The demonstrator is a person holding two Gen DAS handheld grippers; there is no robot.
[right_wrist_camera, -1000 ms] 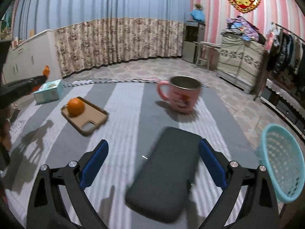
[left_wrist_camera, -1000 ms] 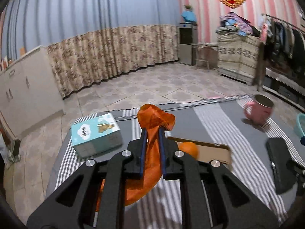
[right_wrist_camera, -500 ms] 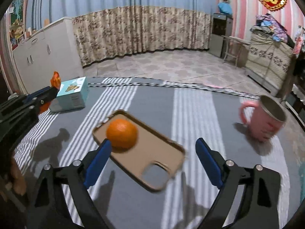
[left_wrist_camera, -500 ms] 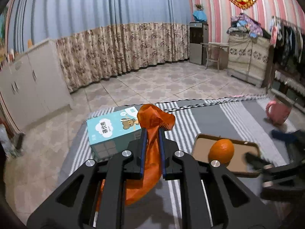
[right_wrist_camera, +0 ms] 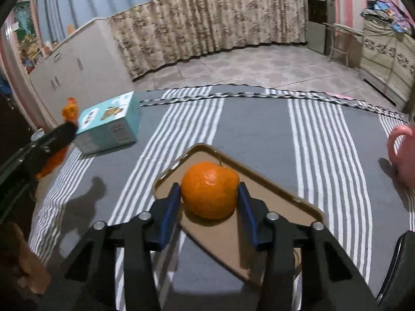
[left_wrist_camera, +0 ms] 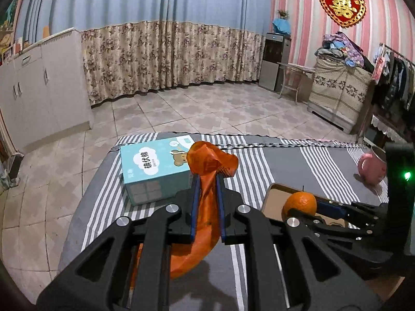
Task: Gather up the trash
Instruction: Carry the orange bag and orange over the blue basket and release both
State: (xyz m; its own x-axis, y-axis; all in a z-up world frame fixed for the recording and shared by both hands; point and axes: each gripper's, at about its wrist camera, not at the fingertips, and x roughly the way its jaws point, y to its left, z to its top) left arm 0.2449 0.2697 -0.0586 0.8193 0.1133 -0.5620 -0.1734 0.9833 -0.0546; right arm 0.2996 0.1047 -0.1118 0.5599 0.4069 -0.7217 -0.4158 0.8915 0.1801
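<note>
My left gripper (left_wrist_camera: 206, 181) is shut on an orange plastic bag (left_wrist_camera: 207, 163), which hangs below the fingers above the striped grey cloth. In the right wrist view it shows at the far left (right_wrist_camera: 68, 125). An orange (right_wrist_camera: 209, 190) sits on a brown phone case (right_wrist_camera: 275, 207). My right gripper (right_wrist_camera: 208, 189) has its blue pads on either side of the orange, close to its skin or touching it. The orange also shows in the left wrist view (left_wrist_camera: 300, 203), with the right gripper reaching in from the right.
A teal tissue box (left_wrist_camera: 154, 171) stands at the table's far left, also in the right wrist view (right_wrist_camera: 109, 124). A pink mug (left_wrist_camera: 371, 167) stands at the right. A dark object (right_wrist_camera: 399, 272) lies at the right wrist view's lower right edge. Tiled floor lies beyond the table.
My right gripper swung left from the dark pad and mug to the orange, and its fingers have narrowed around the fruit. The left gripper turned slightly, still holding the bag.
</note>
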